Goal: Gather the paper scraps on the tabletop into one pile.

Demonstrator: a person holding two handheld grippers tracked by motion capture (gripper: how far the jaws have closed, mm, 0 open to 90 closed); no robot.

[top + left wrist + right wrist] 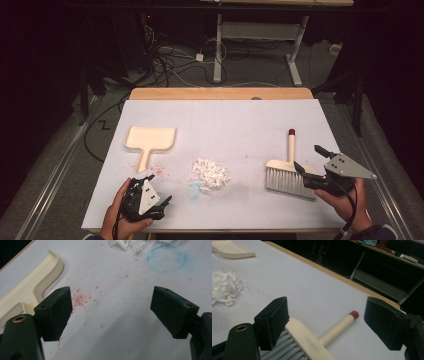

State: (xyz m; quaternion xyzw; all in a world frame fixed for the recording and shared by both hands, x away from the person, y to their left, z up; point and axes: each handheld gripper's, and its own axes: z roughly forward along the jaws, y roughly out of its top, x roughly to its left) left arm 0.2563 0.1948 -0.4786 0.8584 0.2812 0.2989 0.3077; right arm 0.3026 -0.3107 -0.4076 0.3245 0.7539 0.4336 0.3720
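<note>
A cream dustpan [150,140] lies at the left of the white table sheet, its handle toward me. In the middle sits a pile of white paper shreds [211,174]. A cream hand brush [289,175] with grey bristles and a red-tipped handle lies at the right. My right gripper [311,159] stands open right beside the brush head; in the right gripper view the brush [304,340] lies low between the jaws, with the pads apart from it. My left gripper [157,189] is open near the front left, just below the dustpan handle [25,292], with nothing between its jaws.
Red specks [81,300] and a faint blue ring [167,258] mark the sheet near the left gripper. The table's wooden far edge [220,93] borders a dark floor with cables, and a desk frame [255,45] stands beyond it. Bare sheet stretches across the back half.
</note>
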